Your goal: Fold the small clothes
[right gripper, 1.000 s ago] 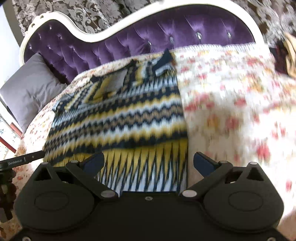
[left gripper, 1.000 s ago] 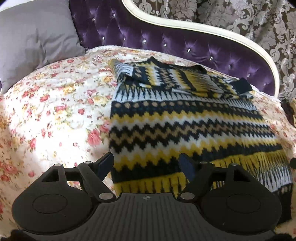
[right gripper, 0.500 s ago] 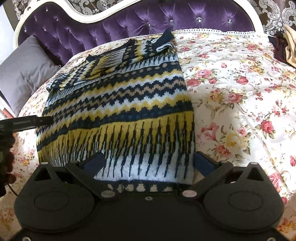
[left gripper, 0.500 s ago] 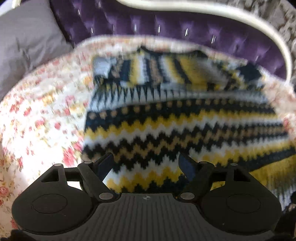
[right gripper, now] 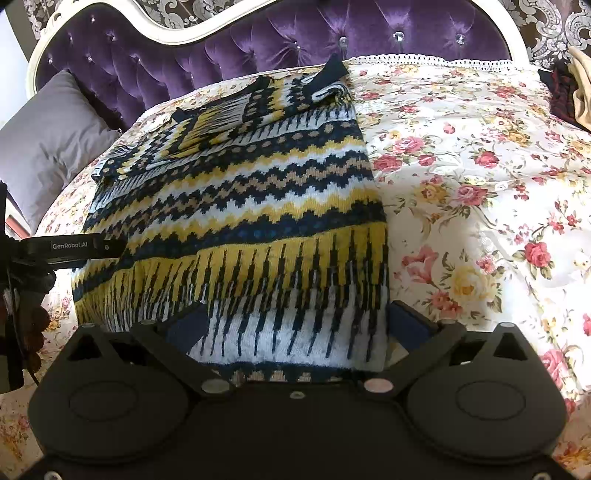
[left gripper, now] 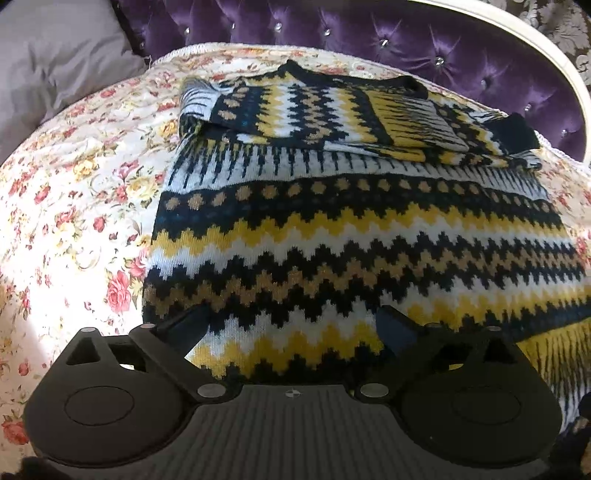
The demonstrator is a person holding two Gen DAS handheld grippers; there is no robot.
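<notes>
Left wrist view: the left tongs (left gripper: 291, 325) hover over the sweater's (left gripper: 362, 236) left side — jaws just spread wide, clasping nothing, knit under the gap. The sweater lies flat on the bed (left gripper: 74, 192), sleeves folded across its top by the purple headboard (left gripper: 369, 33). Right tongs (right gripper: 295, 325) — also released, straddling the hem's right corner.

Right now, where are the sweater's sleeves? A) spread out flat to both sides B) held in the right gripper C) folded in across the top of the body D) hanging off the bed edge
C: the sleeves lie folded across the upper part of the sweater, which rests flat on the floral bedspread.
</notes>
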